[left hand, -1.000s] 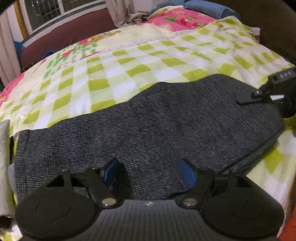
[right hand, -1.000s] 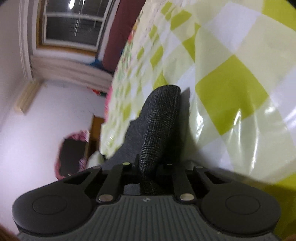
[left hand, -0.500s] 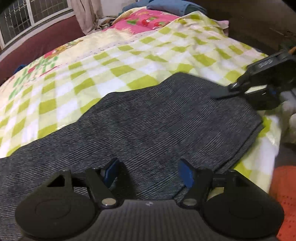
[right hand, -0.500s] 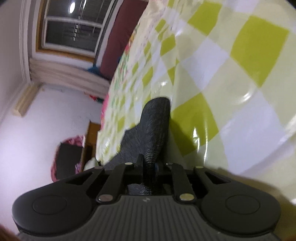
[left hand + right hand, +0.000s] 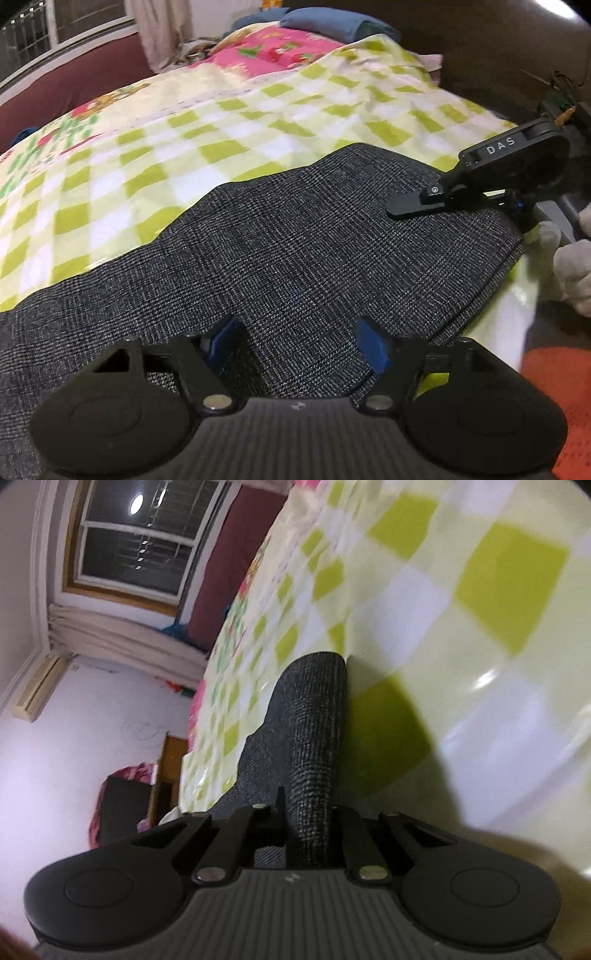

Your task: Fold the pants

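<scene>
Since a second ago the left wrist view has been swung along the pants point(image 5: 295, 258) toward their end at the bed's near corner; the right gripper point(image 5: 406, 205), formerly seen small at the frame's edge, is now being shown larger and further over the cloth; in the right wrist view the pinched fold point(image 5: 314, 746) is being shown against a different patch of the checks.

The pants, of dark grey woven cloth, are being kept spread flat on the bedsheet point(image 5: 184, 155); their end is lying at the sheet's near corner, and a doubled edge is being shown along that end. A fold of the pants is being held between the closed fingers of the right gripper point(image 5: 310, 823), standing up from the sheet as a narrow ridge; the gripper is being steadied from behind by a gloved hand point(image 5: 569, 266).

The left gripper point(image 5: 295, 341) is being held above the pants with its jaws standing wide; nothing is being gripped between its blue pads point(image 5: 373, 350), though cloth is lying beneath them.

Beyond the pants the green-and-white checks are giving way to a pink floral cover point(image 5: 280, 48); blue folded cloth point(image 5: 325, 26) is lying beyond that; an orange fabric point(image 5: 561, 398) is being seen off the sheet's near corner; a window point(image 5: 136, 550) is being shown past the sheet's far side.
</scene>
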### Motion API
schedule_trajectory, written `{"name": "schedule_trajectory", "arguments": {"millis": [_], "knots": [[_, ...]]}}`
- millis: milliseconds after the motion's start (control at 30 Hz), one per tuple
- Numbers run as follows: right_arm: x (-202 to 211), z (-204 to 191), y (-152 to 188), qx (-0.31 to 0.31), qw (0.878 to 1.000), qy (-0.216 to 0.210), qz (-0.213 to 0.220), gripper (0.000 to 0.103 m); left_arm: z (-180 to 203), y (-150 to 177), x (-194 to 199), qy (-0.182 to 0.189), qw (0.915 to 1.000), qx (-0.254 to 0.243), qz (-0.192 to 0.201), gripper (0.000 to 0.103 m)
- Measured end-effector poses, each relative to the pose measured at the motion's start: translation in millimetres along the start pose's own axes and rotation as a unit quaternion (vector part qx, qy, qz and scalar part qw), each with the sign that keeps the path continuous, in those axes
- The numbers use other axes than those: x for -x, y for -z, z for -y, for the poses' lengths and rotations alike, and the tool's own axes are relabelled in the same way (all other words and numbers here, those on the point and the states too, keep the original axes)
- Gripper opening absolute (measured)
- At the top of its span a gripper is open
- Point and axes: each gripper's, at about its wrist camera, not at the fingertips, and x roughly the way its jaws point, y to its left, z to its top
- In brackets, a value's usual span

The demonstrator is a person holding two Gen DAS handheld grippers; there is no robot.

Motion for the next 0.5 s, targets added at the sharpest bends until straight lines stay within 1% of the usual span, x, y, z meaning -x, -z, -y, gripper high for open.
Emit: {"name": "schedule_trajectory", "arguments": {"millis": [67,167,200,233,300,400,467,500], "knots": [[12,2,-3,-0.003,1.000,0.016,0.009,0.007,10,-4,-4,0.015,0.9999,-0.005,0.007,0.083],[27,-7,-4,0.021,0.998,0.054,0.014,0.007,19,-6,-5,0.036,0.9991,-0.009,0.019,0.083],[30,-12,-5,0.027,0.997,0.066,0.015,0.008,19,-5,-3,0.040,0.9989,-0.008,0.022,0.083],[32,-20,-4,0.045,0.995,0.088,0.016,0.008,19,-4,-1,0.039,0.9989,-0.008,0.025,0.083],[31,-43,0,0.089,0.988,0.125,0.016,0.008,10,2,9,0.026,0.9992,-0.005,0.030,0.083],[25,-78,5,0.124,0.982,0.142,0.017,0.009,-13,15,27,0.000,0.9989,0.023,0.041,0.083],[16,-108,11,0.158,0.975,0.156,0.016,0.009,-29,25,36,-0.024,0.9977,0.045,0.044,0.083],[11,-123,16,0.184,0.969,0.164,0.012,0.009,-39,30,40,-0.039,0.9965,0.059,0.044,0.083]]}}
